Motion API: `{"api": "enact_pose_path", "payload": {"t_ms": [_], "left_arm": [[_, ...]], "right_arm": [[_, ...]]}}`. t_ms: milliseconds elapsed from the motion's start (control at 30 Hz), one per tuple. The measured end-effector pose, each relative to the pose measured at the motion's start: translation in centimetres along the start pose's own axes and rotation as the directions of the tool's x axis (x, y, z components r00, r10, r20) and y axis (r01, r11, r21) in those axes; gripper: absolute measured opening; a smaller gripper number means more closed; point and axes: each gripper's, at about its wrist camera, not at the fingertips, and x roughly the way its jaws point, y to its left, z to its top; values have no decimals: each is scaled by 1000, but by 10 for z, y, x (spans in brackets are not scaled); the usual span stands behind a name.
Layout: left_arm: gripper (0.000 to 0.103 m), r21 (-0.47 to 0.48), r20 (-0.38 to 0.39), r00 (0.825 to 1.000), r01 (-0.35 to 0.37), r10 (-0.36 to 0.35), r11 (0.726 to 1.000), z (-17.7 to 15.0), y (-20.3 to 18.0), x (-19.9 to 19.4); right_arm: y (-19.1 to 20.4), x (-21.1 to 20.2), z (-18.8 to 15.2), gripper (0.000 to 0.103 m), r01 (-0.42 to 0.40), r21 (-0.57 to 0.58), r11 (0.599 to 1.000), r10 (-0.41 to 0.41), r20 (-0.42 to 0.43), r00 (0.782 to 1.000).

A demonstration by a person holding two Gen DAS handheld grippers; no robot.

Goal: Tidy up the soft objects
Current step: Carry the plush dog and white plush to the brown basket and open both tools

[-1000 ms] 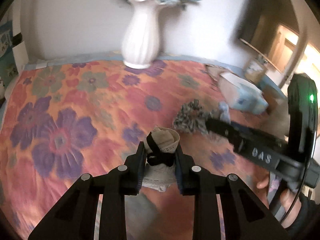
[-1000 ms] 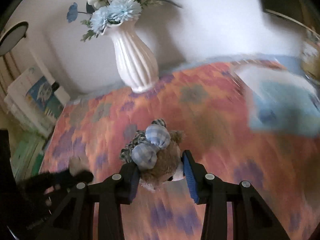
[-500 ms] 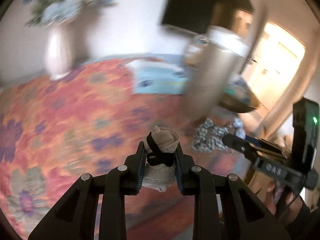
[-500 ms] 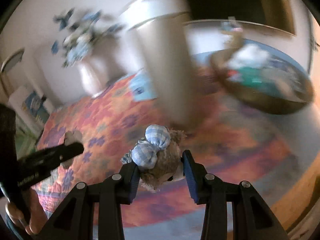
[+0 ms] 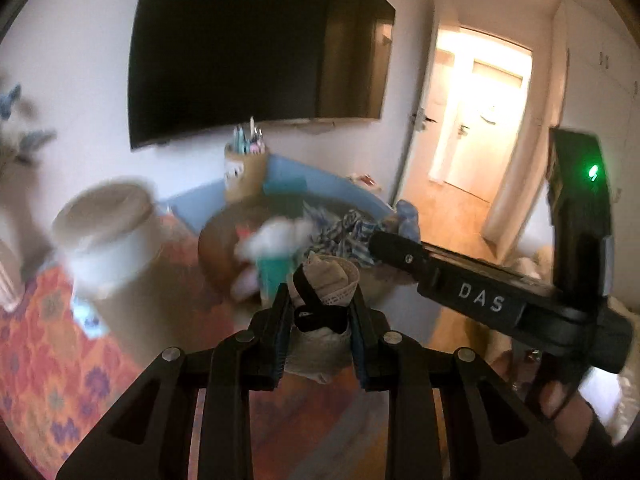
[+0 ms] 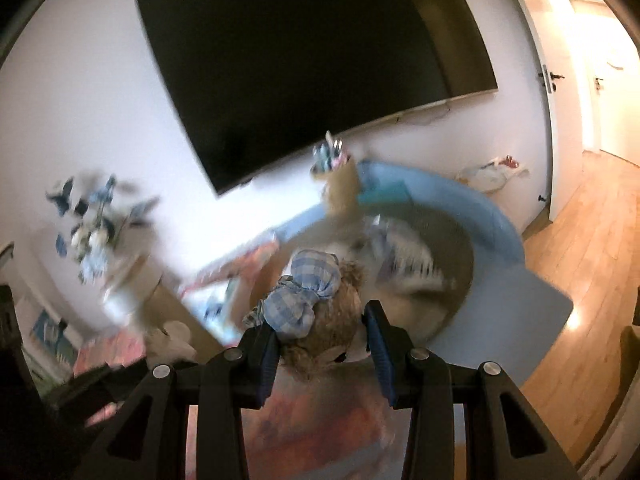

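My left gripper (image 5: 320, 312) is shut on a rolled beige lace cloth (image 5: 326, 280) tied with a black band. My right gripper (image 6: 322, 328) is shut on a brown teddy bear (image 6: 332, 320) with a blue checked bow (image 6: 308, 288). Both are held in the air in front of a round brown basket (image 5: 212, 240), which holds several soft things and also shows in the right wrist view (image 6: 460, 256). The right gripper (image 5: 384, 240) reaches in from the right of the left wrist view, with the bear's checked cloth (image 5: 348, 232) at its tip.
A dark TV (image 5: 256, 48) hangs on the wall. A pale cylindrical bin (image 5: 108, 232) stands left of the basket on the floral cloth (image 5: 48, 360). A pencil cup (image 5: 244, 168) and blue mat (image 6: 472, 208) lie behind. An open doorway (image 5: 472, 112) and wood floor (image 6: 592, 248) are to the right.
Both grippers have swung right, away from the vase and floral cloth, toward the basket under the TV. Each still holds its object.
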Motion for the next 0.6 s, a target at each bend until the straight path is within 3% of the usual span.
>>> {"api": "enact_pose_path", "payload": {"t_ms": [100,167,233,433,500,567,600], "left_arm": [[23,-46,21,997,-72,73,996,15,-3,27],[23,-46,47,992,-114,117,992,20,-3,41],[23,-48,80,985,-151,154,987,23,-2,56],[25,-104,72,986,-144,152,984,28,10,90],[35,-94,78,981,-167,175,981,29,9,96],[60,-89,75,984,-154,161,984,30,9,100],[82,-83,71,985,-153,159,985,29,7,99]], "right_arm": [[-8,23,34,40,0,-27,1000,1,30,1000],[-10,45,57,40,-54,-57,997,55,20,998],[-11,70,78,40,-35,-85,996,35,3,999],[-26,141,105,40,-18,-49,999,13,-115,993],[-29,157,108,53,-15,-51,999,8,-147,989],[-33,169,107,56,-31,-53,998,21,-184,983],[-35,172,108,57,-35,-54,998,24,-189,982]]}}
